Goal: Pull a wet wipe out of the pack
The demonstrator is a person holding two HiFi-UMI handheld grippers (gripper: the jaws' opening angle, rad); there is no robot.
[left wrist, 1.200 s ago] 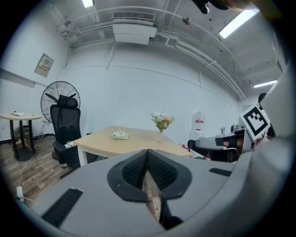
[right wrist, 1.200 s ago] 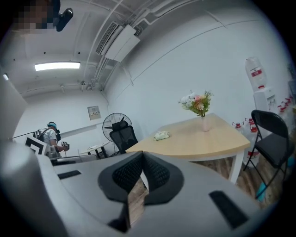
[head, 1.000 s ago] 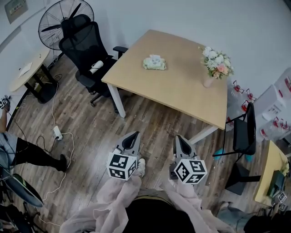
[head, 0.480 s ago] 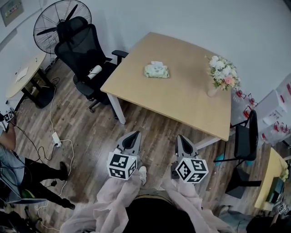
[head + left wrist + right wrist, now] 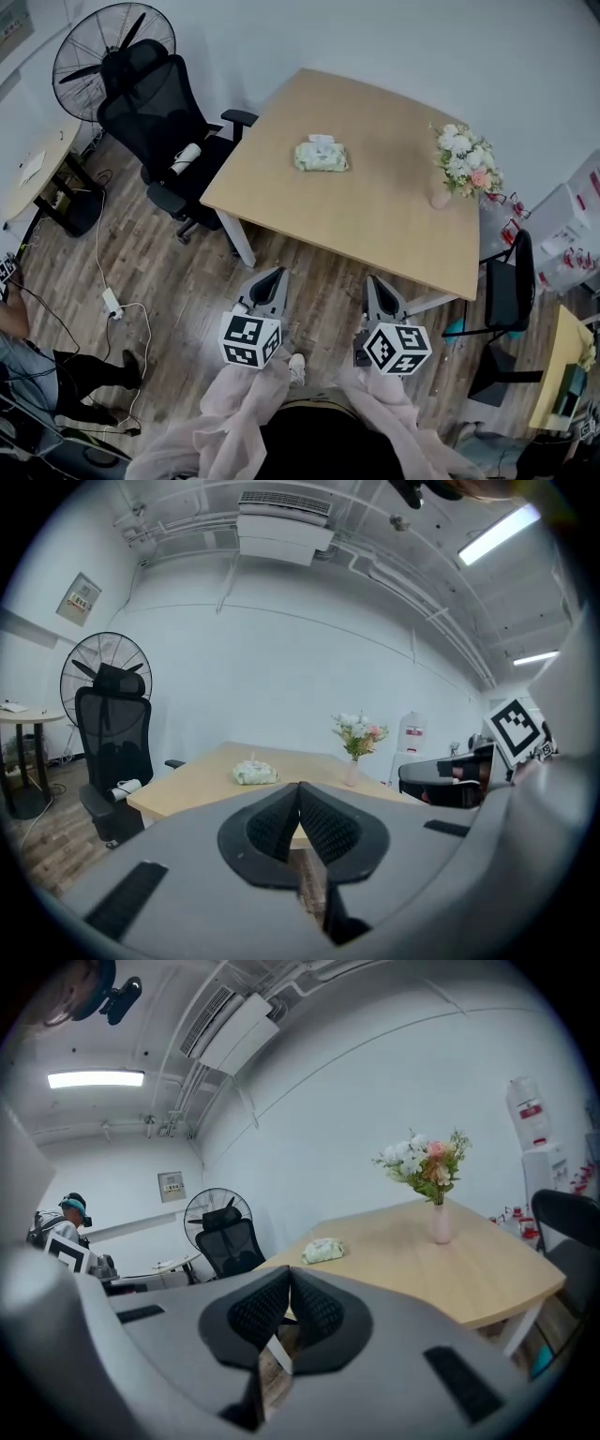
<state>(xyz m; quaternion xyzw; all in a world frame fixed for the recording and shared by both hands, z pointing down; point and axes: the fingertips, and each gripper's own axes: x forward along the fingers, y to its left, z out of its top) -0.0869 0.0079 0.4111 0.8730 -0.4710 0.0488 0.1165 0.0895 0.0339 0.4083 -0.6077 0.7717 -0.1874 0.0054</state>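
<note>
My left gripper (image 5: 274, 282) and right gripper (image 5: 374, 289) hang side by side over the wooden floor (image 5: 187, 272), just short of the surface's (image 5: 375, 202) near edge. Both pairs of jaws are clenched together with nothing between them. The wet wipe pack (image 5: 322, 156) lies flat on the surface, closer to its left edge than its right, well apart from both grippers. A vase of flowers (image 5: 463, 164) stands by the far right corner. A black office chair (image 5: 155, 103) sits beside the left edge.
</note>
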